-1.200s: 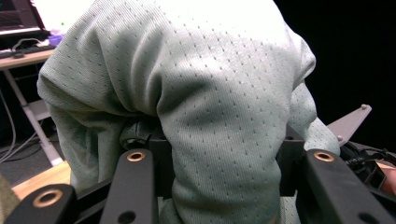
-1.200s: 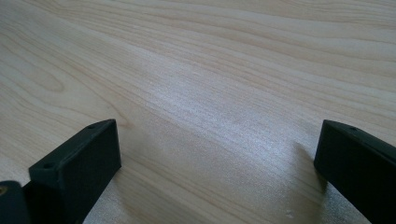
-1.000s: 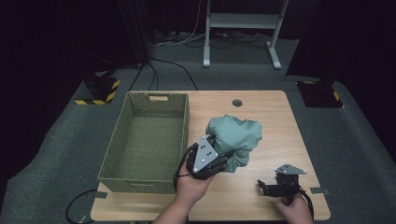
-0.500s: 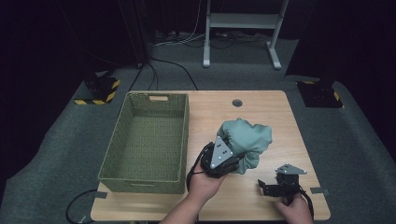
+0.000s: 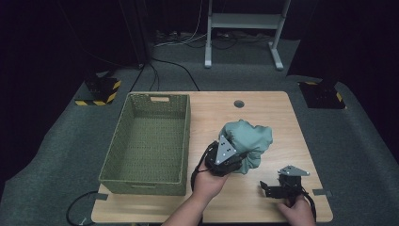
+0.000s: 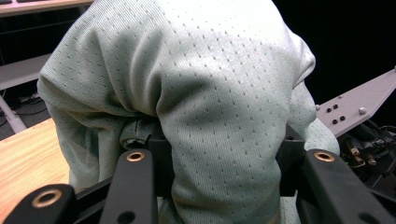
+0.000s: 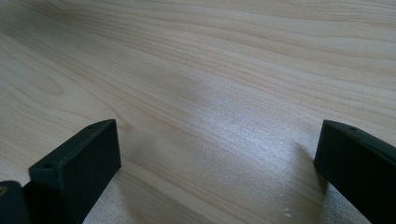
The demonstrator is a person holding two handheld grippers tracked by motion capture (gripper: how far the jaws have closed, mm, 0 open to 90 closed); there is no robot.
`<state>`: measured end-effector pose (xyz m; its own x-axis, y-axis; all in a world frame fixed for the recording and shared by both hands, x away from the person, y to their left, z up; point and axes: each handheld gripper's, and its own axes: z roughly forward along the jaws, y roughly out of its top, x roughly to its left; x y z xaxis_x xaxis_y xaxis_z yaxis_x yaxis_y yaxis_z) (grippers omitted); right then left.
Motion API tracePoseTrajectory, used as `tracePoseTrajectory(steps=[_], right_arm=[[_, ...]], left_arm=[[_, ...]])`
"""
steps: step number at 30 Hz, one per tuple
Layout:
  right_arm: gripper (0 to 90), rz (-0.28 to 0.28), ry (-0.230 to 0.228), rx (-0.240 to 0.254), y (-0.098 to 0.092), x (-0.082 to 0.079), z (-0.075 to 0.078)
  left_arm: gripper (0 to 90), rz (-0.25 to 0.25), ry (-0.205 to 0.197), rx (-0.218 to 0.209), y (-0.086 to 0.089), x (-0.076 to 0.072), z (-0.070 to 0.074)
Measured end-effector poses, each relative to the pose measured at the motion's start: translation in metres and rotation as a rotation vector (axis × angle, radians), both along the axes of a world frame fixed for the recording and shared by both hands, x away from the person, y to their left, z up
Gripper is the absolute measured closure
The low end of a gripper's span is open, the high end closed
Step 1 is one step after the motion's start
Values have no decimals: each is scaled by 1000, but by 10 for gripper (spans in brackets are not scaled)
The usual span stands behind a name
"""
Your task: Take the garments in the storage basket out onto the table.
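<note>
The left gripper [image 5: 234,159] moved to the right across the table [image 5: 263,106], away from the green basket [image 5: 153,141], and carried the pale green cloth [image 5: 248,141] with it. One second before, the cloth lay more spread on the wood and closer to the basket. After the move it was gathered into a taller, rounder bundle, which bulged over the jaws clamped on it and sat nearer to the right gripper [image 5: 269,189].

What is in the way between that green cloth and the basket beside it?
Nothing visible. The left gripper is shut on the green cloth, and bare table lies between it and the basket, which is open on top.
</note>
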<state>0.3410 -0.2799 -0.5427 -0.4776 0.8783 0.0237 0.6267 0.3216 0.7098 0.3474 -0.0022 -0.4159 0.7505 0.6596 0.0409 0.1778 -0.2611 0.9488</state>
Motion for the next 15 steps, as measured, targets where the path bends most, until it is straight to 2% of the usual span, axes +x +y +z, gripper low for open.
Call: tracePoseTrajectory(steps=[8, 15], right_arm=[[0, 0, 0, 5, 0, 0, 0], [0, -2, 2, 15, -1, 0, 0]], left_arm=[[552, 6, 48, -11, 3, 5, -12], [551, 11, 90, 8, 0, 10, -30]])
